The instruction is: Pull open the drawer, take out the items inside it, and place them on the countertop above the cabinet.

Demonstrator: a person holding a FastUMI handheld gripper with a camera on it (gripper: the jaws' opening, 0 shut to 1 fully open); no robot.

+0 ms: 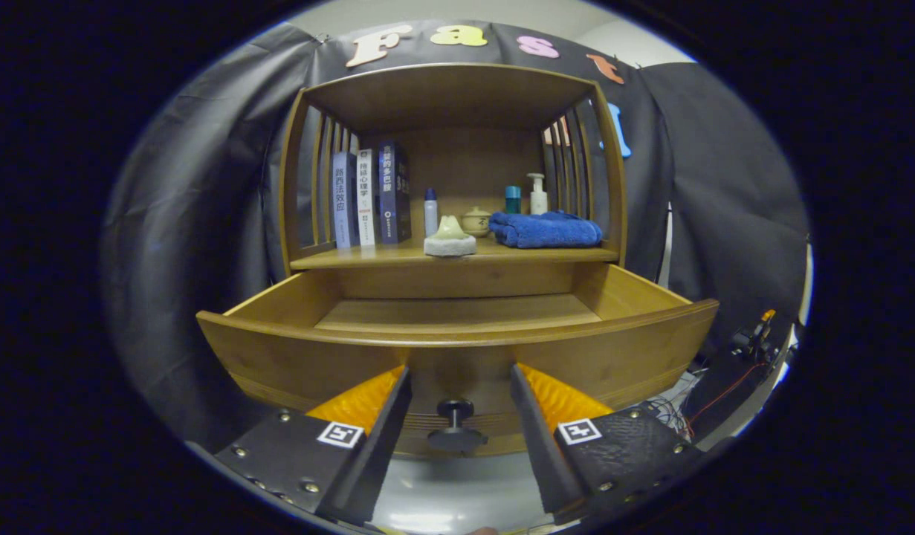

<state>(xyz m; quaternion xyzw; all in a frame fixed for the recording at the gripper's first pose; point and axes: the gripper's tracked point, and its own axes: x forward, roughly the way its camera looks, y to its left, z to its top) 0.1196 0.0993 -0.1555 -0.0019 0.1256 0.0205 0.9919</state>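
Drawer (457,327): centre of the frame, pulled well out of the cabinet; its visible floor is bare wood, and the strip behind the front panel is hidden.
Knob (455,423): lower centre, on the drawer front, a small dark round pull on a short stem; likely stiff and smooth, the natural hold for moving the drawer.
Tool (457,383): bottom of the frame, fingers spread wide to either side of the knob, touching neither it nor the front panel; it holds nothing.
Surface (383,256): upper centre, the wooden top above the drawer.
Towel (545,229): right on the surface, folded; soft, light, best pinched at a fold.
Pale lump (450,236): at the surface's front edge, on a round base; material unclear.
Books (369,197): upright at left.
Bottles and jar (476,221): at the back; probably light, the jar possibly fragile.
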